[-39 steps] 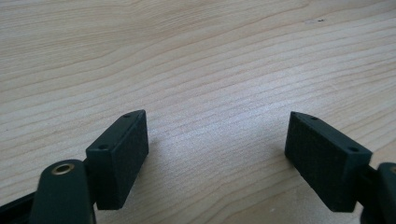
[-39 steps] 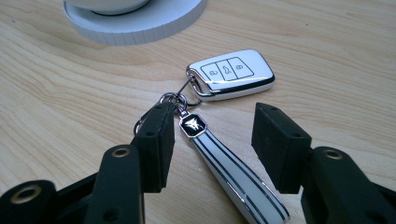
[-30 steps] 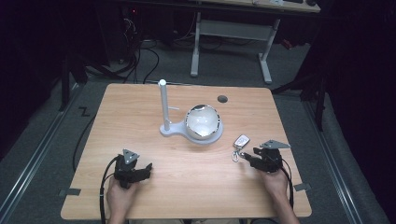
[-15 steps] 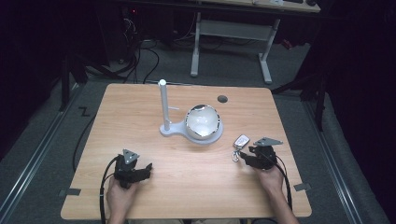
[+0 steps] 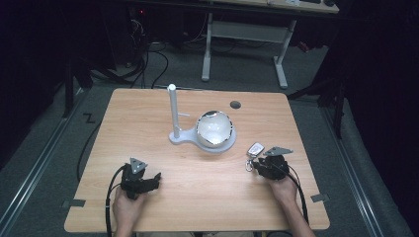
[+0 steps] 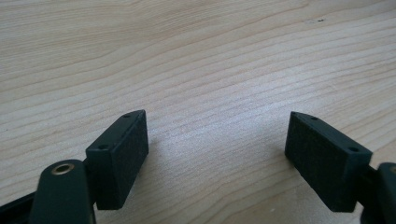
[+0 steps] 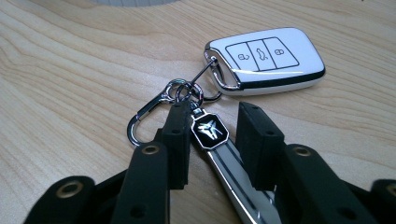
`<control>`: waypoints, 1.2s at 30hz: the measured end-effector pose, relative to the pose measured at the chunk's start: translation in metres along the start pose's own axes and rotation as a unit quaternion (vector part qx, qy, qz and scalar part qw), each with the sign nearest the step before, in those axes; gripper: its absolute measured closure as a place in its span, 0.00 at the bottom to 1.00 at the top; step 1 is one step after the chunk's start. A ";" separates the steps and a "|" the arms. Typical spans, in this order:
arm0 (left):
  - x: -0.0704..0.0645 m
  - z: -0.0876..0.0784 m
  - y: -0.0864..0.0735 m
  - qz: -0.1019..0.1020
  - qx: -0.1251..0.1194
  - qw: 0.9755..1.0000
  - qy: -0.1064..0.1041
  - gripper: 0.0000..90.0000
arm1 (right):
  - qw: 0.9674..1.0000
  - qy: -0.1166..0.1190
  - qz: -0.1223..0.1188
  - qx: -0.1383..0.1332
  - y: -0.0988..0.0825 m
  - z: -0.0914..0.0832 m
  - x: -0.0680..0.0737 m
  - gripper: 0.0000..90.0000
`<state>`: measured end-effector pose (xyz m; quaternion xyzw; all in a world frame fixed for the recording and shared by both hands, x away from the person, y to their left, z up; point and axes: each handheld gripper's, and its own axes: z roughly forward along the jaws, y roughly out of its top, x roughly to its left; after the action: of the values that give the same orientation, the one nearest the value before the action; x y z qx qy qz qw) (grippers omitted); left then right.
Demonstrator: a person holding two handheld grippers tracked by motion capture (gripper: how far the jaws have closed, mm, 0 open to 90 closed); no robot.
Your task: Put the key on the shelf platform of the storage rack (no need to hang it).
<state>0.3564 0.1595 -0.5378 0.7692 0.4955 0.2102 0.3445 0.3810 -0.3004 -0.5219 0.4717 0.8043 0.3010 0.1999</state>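
A white car key fob [image 7: 266, 60] lies on the wooden table [image 5: 148, 113], joined by a ring to a silver carabiner [image 7: 140, 123] and a metal tag with a black emblem [image 7: 210, 130]. In the high view the fob [image 5: 255, 148] sits right of centre. My right gripper [image 7: 214, 112] lies low over the tag and its jaws have just been closing. The tag lies between them, the left pad at its edge and a gap at the right pad. In the high view it is the right gripper [image 5: 254, 167]. My left gripper [image 6: 217, 126] rests open over bare wood, at the front left [image 5: 156, 177].
A white stand [image 5: 178, 136] with an upright post [image 5: 172, 106] holds a shiny round bowl [image 5: 214, 128] at the table's middle. A dark cable hole [image 5: 235, 104] sits behind it. Beyond the table, a desk frame and cables stand on the floor.
My right gripper has edged left toward the key set and its jaws have narrowed around the tag. The left gripper has not moved.
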 end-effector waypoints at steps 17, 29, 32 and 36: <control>0.000 0.000 0.000 0.000 0.000 1.000 0.000 0.24 | 1.000 0.008 0.003 0.002 0.000 -0.001 -0.001 0.83; 0.000 0.000 0.000 0.000 0.000 1.000 0.000 0.24 | 0.998 0.024 0.025 -0.052 0.003 -0.024 -0.007 0.83; 0.000 0.000 0.000 0.000 0.000 1.000 0.000 0.24 | 0.998 0.020 0.028 -0.056 0.004 -0.028 -0.008 0.83; 0.000 0.000 0.000 0.000 0.000 1.000 0.000 0.24 | 0.997 0.021 0.030 -0.068 0.007 -0.036 -0.011 0.83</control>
<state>0.3565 0.1595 -0.5378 0.7692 0.4954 0.2101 0.3445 0.3689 -0.3182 -0.4901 0.4740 0.7717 0.3709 0.2055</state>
